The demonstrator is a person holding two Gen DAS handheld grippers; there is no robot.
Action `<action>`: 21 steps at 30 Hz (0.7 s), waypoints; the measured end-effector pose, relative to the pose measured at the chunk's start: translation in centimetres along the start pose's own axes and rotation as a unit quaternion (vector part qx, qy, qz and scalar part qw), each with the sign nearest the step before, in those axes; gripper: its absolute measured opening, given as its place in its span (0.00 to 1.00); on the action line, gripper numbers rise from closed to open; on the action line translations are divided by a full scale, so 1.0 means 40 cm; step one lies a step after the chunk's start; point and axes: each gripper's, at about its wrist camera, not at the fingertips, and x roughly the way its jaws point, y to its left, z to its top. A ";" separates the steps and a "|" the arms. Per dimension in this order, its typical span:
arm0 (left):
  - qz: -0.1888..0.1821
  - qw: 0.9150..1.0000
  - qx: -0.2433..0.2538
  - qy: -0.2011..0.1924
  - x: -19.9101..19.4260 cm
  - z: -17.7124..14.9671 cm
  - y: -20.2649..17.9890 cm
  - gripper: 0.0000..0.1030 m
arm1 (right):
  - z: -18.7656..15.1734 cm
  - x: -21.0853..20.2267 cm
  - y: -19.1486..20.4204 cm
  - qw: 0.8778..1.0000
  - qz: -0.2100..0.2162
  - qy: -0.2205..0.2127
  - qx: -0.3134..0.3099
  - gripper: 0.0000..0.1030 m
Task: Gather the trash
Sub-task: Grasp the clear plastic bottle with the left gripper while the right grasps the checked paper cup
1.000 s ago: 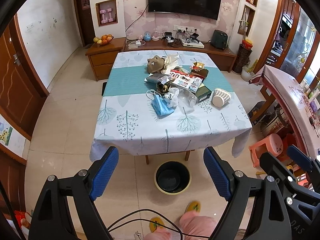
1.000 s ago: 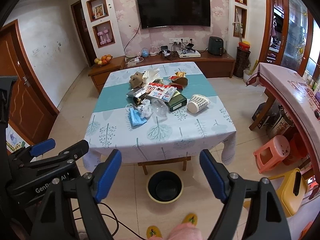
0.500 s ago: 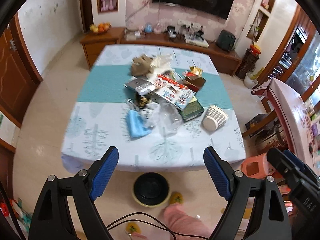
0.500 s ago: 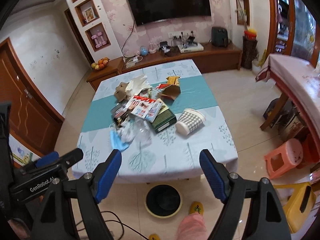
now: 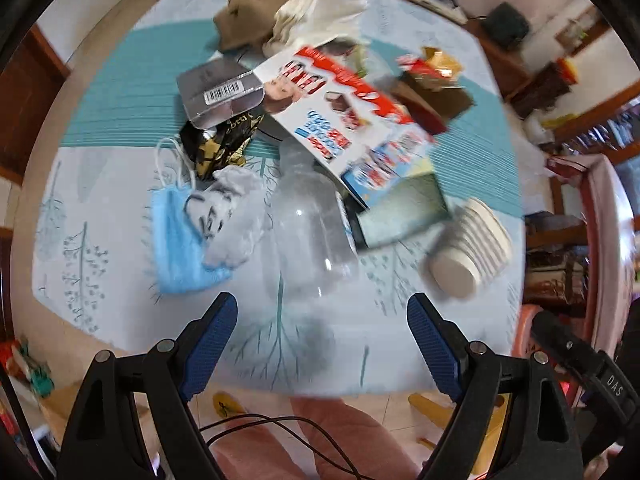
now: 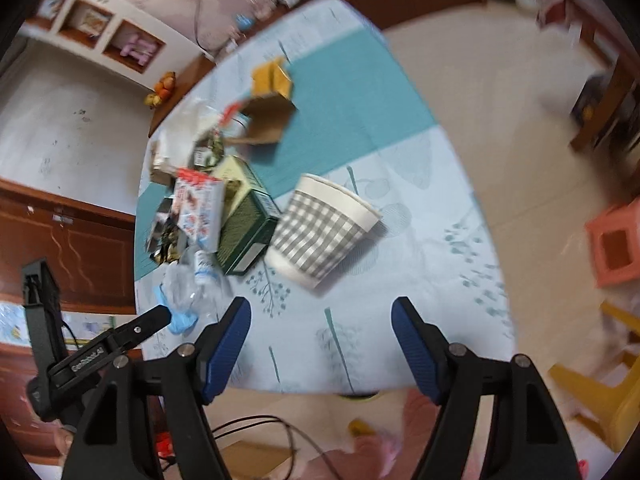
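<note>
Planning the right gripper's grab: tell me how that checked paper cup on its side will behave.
The checked paper cup lies on its side on the tablecloth, so a nudge probably rolls it in a curve. It looks empty, likely light. Thin paper walls may crush under a hard squeeze.

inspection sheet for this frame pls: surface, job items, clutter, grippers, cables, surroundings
Surface: table under a pale tree-print cloth with a teal band.
Job's things: clear plastic bottle on its side; checked paper cup on its side; blue face mask; snack box; green box; crumpled wrappers, tissue and cardboard behind.
Clutter: nothing seen beyond the trash pile.
Grippers: left gripper open, empty, facing the bottle; right gripper open, empty, facing the cup.
Cables: thin black cable under the left gripper.
Surroundings: tiled floor, pink stool, wooden cabinet; views motion-blurred.
</note>
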 end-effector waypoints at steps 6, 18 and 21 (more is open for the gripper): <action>0.012 0.999 -0.041 0.028 0.091 0.070 0.009 0.83 | 0.064 0.113 -0.015 0.999 0.019 0.033 0.026 0.71; -0.007 0.994 -0.078 0.076 0.199 0.118 0.017 0.65 | 0.116 0.179 0.009 0.998 0.034 0.046 0.015 0.58; -0.017 0.993 -0.084 0.078 0.201 0.116 0.020 0.55 | 0.119 0.171 0.001 0.998 0.038 0.045 0.013 0.45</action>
